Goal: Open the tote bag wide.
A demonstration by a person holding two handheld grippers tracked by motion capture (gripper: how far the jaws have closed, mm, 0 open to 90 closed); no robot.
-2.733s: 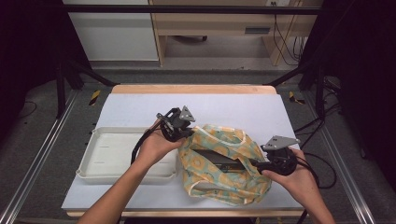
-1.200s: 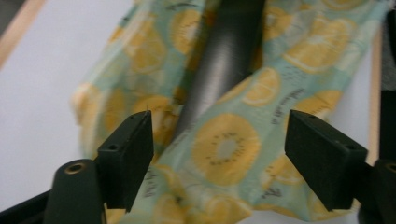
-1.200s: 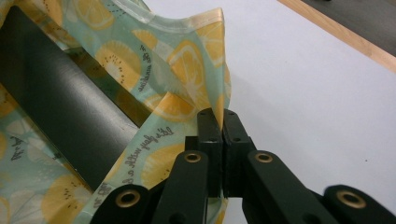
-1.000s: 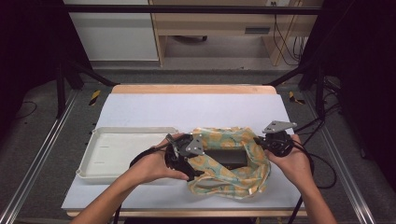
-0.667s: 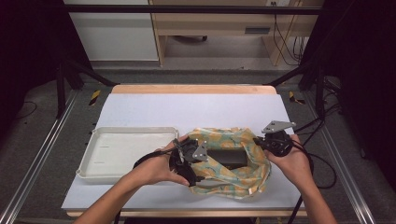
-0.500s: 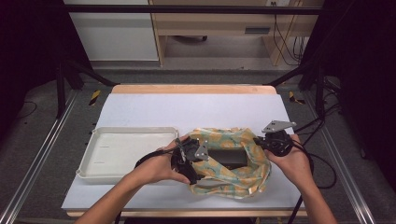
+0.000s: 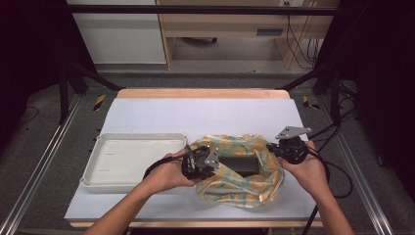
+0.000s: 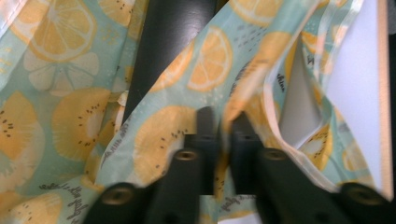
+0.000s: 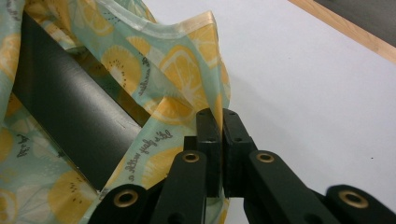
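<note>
a soft bag [image 7: 244, 169] with lemon pictures is seen on the white table [image 7: 195, 115], a little to the right of the middle. a dark flat box [image 7: 240, 164] is seen inside it, through the open mouth. a pale tray [image 7: 132, 159] is set just beside the bag, on its left.

the left tool [image 7: 208, 161] is held at the left edge of the bag's mouth. its jaws have just been closing, and in the left gripper view [image 8: 225, 135] a fold of the thin bag is seen pinched between them. the right tool [image 7: 274, 149] is held at the right edge of the mouth. in the right gripper view [image 9: 219, 135] its jaws are pressed together on the seam at the rim.

the bag looks thin, light and floppy. it is likely to crumple and sag wherever it is not held. it looks smooth and a bit shiny, so it could slip out of a weak pinch. the stitched rim is thicker, so it is judged the best place to be gripped, with one tool on each side, as is done now. the box inside looks stiff and heavier than the bag. if the bag is lifted, the box may slide or tip, so the mouth should be kept up and both sides kept level.
</note>
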